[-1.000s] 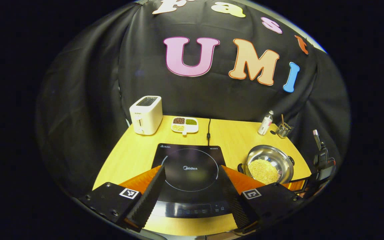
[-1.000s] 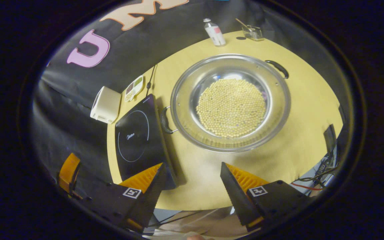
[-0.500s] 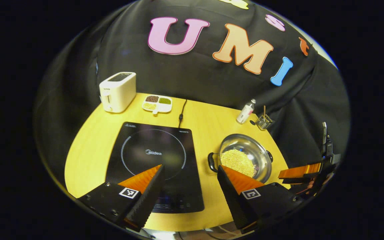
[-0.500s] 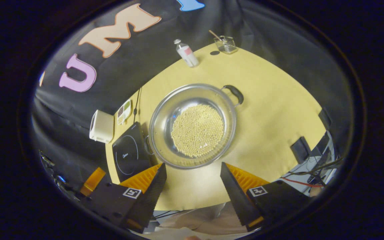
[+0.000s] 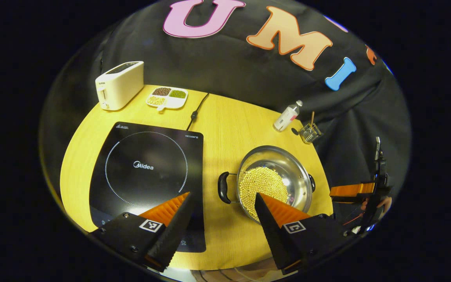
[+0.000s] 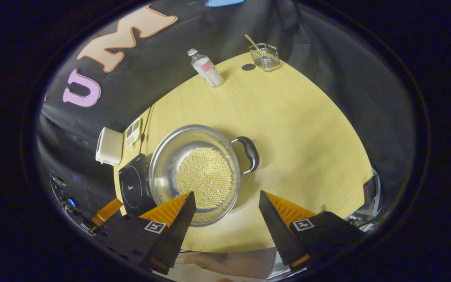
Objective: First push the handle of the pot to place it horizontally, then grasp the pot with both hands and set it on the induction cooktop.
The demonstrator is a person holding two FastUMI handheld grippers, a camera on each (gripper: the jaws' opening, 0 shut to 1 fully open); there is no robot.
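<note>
Pot [image 5: 274, 178] of yellow beans sits on my desk [image 5: 225, 129] toward its right edge, just beside the right side of the cooktop [image 5: 147, 176] but not on it. From my left gripper view I see one black handle [image 5: 223, 188] pointing at the cooktop and the other handle [image 5: 312, 183] on the far side toward the desk's right edge, so the two lie roughly level across the desk. My left gripper [image 5: 222, 219] hangs over the front edge of the desk with its jaws spread wide and nothing between them; one finger lies over the cooktop's front corner, the other over the pot's near rim. My right gripper [image 6: 225, 219] is also spread wide and empty, hanging above the desk's front edge beside the pot, and in the right gripper view the pot [image 6: 194, 172] shows between its fingers and the cooktop [image 6: 131, 188], with one handle [image 6: 250, 153] turned to the bare desk. In the left gripper view I can make out that right gripper [image 5: 352, 191] off the desk's right edge, clear of the pot. Along the back edge stand a toaster [image 5: 119, 84] at the left corner, a divided dish [image 5: 167, 97] of beans next to it, and a small bottle [image 5: 287, 116] and a glass holder [image 5: 311, 133] toward the right corner
</note>
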